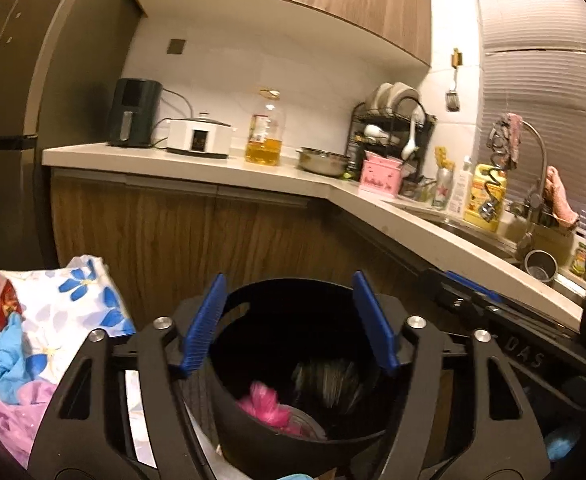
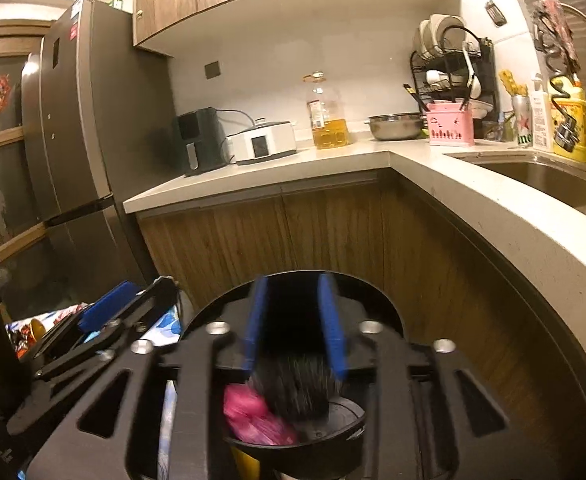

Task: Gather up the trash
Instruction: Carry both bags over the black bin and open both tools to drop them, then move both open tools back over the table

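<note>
Trash sits inside the round black plastic bin point(image 1: 293, 412): a pink crumpled bag point(image 1: 267, 402) and, seemingly, a dark blurred bundle point(image 2: 293, 388) at 3 o'clock beside it. Left gripper point(image 1: 291, 322) and right gripper point(image 2: 295, 322) both hold open, empty fingers above; floral-cloth litter remains.

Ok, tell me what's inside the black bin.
Inside the black bin lie a crumpled pink bag and a dark, blurred bag beside it. Whatever is under them, and the bin's bottom, is covered and cannot be seen.

Both wrist views look down, close over 1 shared black bin point(image 1: 293, 432).
</note>
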Motion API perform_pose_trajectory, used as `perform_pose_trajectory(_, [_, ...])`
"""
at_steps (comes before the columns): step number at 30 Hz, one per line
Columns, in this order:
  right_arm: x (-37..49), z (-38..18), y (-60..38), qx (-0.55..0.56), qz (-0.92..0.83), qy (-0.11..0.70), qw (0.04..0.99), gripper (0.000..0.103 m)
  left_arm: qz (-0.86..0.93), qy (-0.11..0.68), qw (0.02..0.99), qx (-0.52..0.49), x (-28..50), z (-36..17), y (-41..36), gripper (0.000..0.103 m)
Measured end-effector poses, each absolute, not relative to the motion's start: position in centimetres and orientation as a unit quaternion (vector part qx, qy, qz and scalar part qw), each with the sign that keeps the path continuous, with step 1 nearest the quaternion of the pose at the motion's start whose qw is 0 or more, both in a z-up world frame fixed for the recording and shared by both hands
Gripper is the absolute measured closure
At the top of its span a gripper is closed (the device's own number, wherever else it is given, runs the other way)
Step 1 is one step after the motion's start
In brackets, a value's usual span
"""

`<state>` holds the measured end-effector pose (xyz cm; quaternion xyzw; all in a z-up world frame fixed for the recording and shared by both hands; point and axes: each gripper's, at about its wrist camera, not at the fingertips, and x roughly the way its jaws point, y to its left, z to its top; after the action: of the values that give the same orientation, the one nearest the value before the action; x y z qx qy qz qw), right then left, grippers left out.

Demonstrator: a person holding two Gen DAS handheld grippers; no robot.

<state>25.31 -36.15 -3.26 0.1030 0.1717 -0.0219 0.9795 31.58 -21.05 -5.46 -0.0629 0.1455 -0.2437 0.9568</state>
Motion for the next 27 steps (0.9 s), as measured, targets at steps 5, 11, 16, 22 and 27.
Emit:
perform_pose_trajectory(5, [24.5,-3.3,-36.4,0.110,-0.038,0.172,0.978,0.048,-0.214,0.145,0.964,-0.067,30.7,-5.4,-19.2,0.024])
perform_pose_trajectory(11, [22.6,-3.0,-35.7,0.110,-0.055,0.167,0.978,0.033,-0.187,0.144,0.969,-0.070,28.4,-5.0,-17.1,0.017])
perform_pose_trajectory(16, [20.9,-2.8,-34.6,0.110,-0.066,0.161,0.979,0.030,-0.158,0.134,0.976,-0.062,25.2,-4.8,-15.2,0.015])
perform_pose_trajectory(22, [18.8,-2.6,-33.0,0.115,-0.070,0.150,0.979,0.030,-0.112,0.125,0.984,-0.062,21.6,-4.8,-12.2,0.015])
perform_pose_trajectory(27, [17.4,-2.6,-30.4,0.114,-0.053,0.144,0.982,0.030,-0.072,0.119,0.987,-0.078,18.5,-5.0,-8.4,0.015])
